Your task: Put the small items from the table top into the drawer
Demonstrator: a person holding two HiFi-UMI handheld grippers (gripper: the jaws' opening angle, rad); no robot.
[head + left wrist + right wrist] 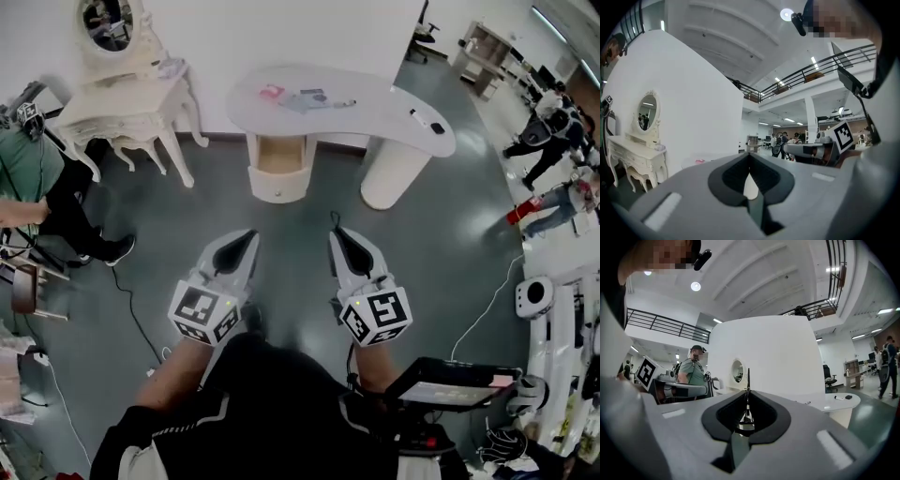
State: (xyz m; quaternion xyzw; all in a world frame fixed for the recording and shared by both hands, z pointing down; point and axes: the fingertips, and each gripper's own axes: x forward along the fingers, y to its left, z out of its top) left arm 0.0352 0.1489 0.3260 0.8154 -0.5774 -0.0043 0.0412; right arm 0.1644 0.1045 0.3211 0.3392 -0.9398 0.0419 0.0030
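Note:
The white curved table (375, 117) stands across the floor ahead of me. On it lie a pink item (271, 92), a blue-grey item (310, 97), a pen (343, 103) and two small black items (437, 127). Its drawer (279, 156) hangs open in the left pedestal. Both grippers are level over the grey floor, well short of the table. My left gripper (251, 234) (750, 157) is shut with nothing in it. My right gripper (336, 232) (748, 391) is shut on a thin dark item (748, 378) that pokes out past its tips; I cannot tell what it is.
A cream dressing table with an oval mirror (122, 94) stands at the back left. A seated person (28, 178) is at the left edge. People (553, 122) and white equipment (539, 295) are at the right. A cable (131, 309) crosses the floor.

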